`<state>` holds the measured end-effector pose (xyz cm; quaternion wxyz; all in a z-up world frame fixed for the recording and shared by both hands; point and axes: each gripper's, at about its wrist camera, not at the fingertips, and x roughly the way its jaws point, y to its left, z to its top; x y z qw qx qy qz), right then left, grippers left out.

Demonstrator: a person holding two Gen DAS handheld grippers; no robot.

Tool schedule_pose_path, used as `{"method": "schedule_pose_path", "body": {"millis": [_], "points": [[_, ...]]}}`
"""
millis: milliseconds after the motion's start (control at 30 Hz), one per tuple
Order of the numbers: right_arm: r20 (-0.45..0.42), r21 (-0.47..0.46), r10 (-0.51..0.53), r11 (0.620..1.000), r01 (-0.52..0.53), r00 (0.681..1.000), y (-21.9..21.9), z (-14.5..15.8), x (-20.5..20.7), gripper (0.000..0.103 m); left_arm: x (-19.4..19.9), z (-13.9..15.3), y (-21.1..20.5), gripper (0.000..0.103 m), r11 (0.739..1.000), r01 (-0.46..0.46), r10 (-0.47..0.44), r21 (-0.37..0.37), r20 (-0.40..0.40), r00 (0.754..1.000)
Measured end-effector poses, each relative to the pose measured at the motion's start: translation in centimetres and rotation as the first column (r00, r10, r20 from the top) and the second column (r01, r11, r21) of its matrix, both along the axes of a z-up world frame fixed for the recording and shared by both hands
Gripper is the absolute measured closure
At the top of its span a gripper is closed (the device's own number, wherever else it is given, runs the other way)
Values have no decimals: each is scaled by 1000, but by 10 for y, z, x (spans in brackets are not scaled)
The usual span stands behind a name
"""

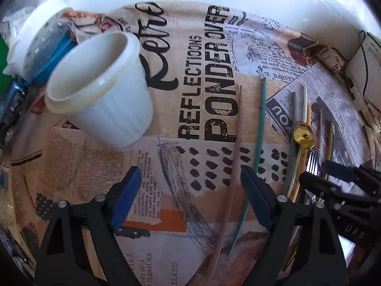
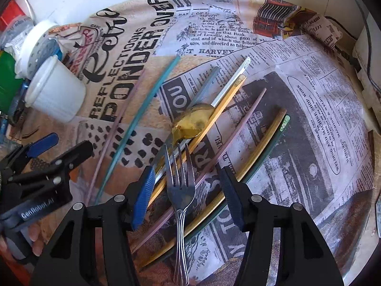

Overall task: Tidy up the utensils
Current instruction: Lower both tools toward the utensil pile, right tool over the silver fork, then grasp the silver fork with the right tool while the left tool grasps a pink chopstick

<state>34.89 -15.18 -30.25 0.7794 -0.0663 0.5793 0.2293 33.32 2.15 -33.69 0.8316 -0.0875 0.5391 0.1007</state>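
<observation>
A silver fork point(image 2: 179, 186) lies on a pile of chopsticks and long handles, tines pointing away. My right gripper point(image 2: 187, 169) hangs over it with a finger on each side, open, pads clear of the fork. A gold spoon point(image 2: 190, 121) rests just beyond the tines. My left gripper point(image 1: 189, 170) stands open above the tablecloth. A pink chopstick point(image 1: 234, 166) runs just inside its right finger, and a teal chopstick point(image 1: 259, 128) passes behind that finger. An empty white ribbed cup point(image 1: 102, 90) stands to the upper left.
The newspaper-print tablecloth point(image 1: 190, 76) covers a round table. A white jar with a perforated lid point(image 1: 40, 40) and crumpled paper sit behind the cup. A white box with a black cable point(image 1: 364, 71) lies at the far right edge. A hand point(image 2: 35, 238) holds the left gripper.
</observation>
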Motion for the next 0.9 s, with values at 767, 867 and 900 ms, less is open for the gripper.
{"method": "schedule_pose_path", "body": {"millis": [767,867,900], "points": [[-8,46,-31,998,32,999,-11,-2,8,80,59,-14,-28,78,980,197,-198,-28,-68,978],[-7,68,-49,996,49,999,-20,3,9,80,64,-13,-29,93,975,217,-220,-46,-74,973],[-3,71,-55,996,55,999,-23,6,10,80,67,-13,-29,96,974,221,-225,-55,-77,971]]}}
